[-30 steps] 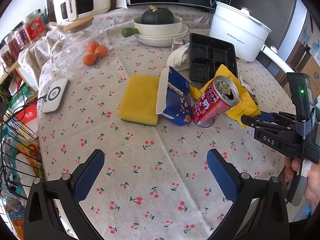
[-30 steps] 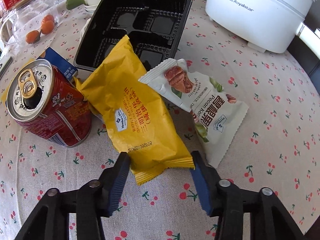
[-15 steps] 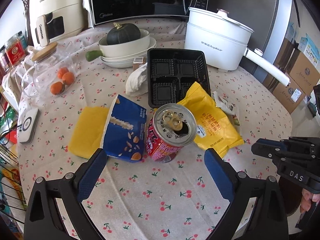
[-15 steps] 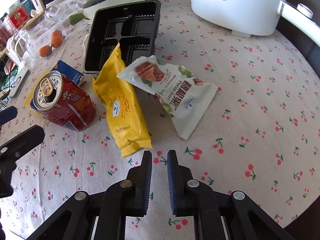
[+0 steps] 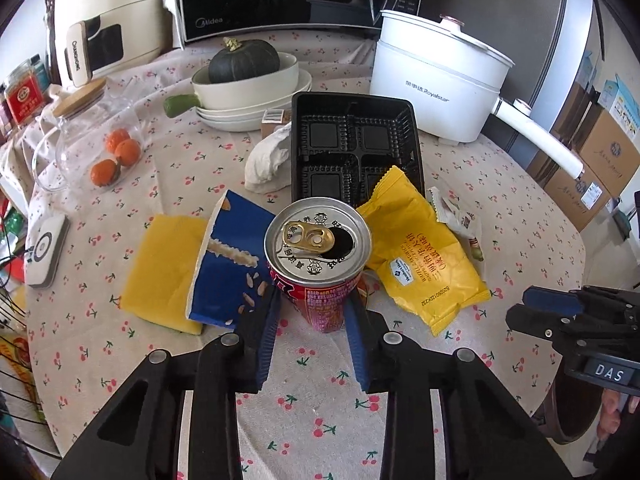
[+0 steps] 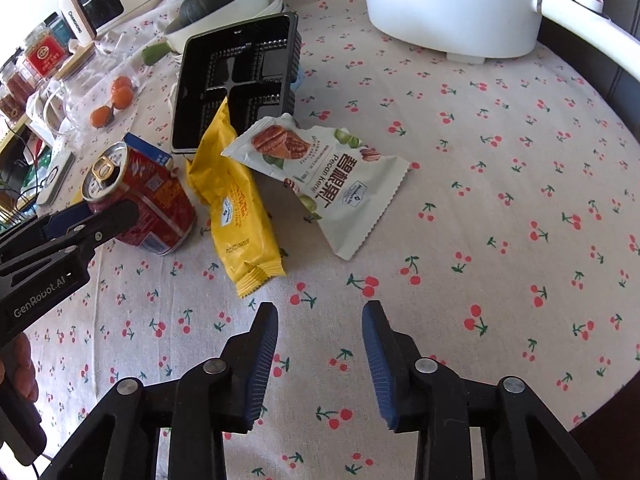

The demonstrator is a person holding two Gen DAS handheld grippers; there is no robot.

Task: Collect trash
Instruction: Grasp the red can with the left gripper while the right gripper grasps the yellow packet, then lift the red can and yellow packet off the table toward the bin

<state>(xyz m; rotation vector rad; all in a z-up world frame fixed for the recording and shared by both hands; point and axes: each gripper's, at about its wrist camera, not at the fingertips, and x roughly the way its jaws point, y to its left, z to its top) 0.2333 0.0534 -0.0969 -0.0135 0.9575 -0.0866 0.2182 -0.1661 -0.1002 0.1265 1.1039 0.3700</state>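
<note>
Blue-padded left gripper (image 5: 312, 312) clamps the opened red aluminium drink can (image 5: 318, 252) low on its wall; residual liquid may spill if tilted. Right gripper (image 6: 320, 344) hangs open, empty. Beyond, the crinkled yellow snack wrapper (image 6: 236, 216) leans against the can and may drag.

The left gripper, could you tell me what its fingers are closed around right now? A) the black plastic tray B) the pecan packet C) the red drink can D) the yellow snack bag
C: the left gripper has a blue pad on each side of the red drink can, while the right gripper hangs open over bare tablecloth.
</note>
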